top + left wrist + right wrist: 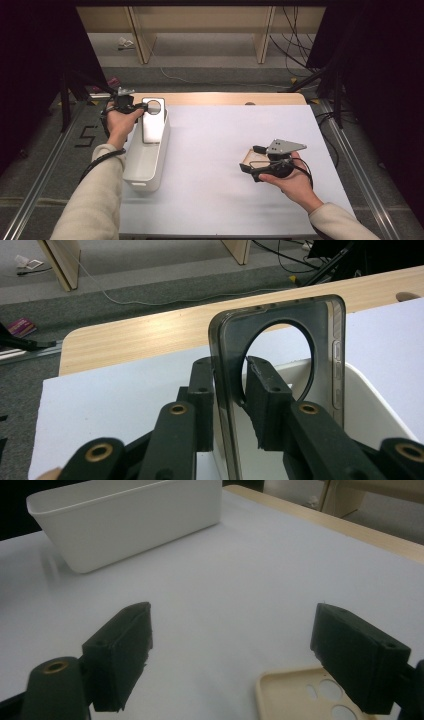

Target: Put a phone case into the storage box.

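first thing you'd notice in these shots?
The left gripper, shut on a smoky clear phone case with a big round camera hole, holding it upright over the far end of the white bin at the table's left. Next, the right gripper, open on the white mat at right, with a beige phone case lying flat by one jaw.

Dark figure "5" (86, 135) marked on the grey floor (45, 165), just off the table's left edge, no other readable text or labels
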A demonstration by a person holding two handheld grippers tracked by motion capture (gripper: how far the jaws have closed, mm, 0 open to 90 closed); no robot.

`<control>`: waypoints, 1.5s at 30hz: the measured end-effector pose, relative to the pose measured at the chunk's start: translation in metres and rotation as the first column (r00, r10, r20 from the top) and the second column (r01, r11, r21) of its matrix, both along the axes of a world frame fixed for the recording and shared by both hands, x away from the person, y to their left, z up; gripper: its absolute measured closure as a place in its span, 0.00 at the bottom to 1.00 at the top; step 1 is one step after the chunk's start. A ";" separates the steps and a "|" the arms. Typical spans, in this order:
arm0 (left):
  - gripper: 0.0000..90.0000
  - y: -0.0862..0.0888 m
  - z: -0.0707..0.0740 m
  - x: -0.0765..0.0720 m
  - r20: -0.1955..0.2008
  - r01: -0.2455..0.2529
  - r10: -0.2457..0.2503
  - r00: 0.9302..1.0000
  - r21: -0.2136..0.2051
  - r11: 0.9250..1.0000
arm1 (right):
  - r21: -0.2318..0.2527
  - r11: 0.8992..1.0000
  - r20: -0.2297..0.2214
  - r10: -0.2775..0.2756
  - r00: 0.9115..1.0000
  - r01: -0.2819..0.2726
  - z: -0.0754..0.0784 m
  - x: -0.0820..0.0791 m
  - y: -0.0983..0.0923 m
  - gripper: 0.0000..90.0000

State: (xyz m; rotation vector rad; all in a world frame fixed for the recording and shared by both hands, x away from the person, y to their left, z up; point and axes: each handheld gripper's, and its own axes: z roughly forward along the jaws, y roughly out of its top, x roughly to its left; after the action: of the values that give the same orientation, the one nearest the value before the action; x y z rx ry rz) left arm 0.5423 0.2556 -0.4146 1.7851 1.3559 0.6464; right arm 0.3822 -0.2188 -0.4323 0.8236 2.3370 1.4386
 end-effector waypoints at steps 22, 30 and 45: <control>0.69 0.006 0.009 -0.006 0.026 -0.041 0.041 0.999 0.010 0.999 | -0.002 1.000 0.000 -0.001 1.000 0.001 0.000 0.000 0.000 0.20; 0.55 0.012 0.019 -0.020 0.071 -0.044 0.049 0.996 -0.076 0.996 | -0.006 1.000 0.002 -0.001 1.000 0.001 0.000 0.000 0.001 0.19; 0.05 -0.001 0.035 -0.067 0.085 0.032 -0.020 0.996 -0.137 0.990 | -0.012 1.000 0.001 -0.014 1.000 0.014 0.002 0.003 -0.003 0.19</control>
State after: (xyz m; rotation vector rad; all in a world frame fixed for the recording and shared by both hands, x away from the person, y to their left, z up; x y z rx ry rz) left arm 0.4755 0.2549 -0.3791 1.6451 1.2879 0.5919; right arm 0.3853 -0.2217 -0.4307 0.8344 2.3325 1.4174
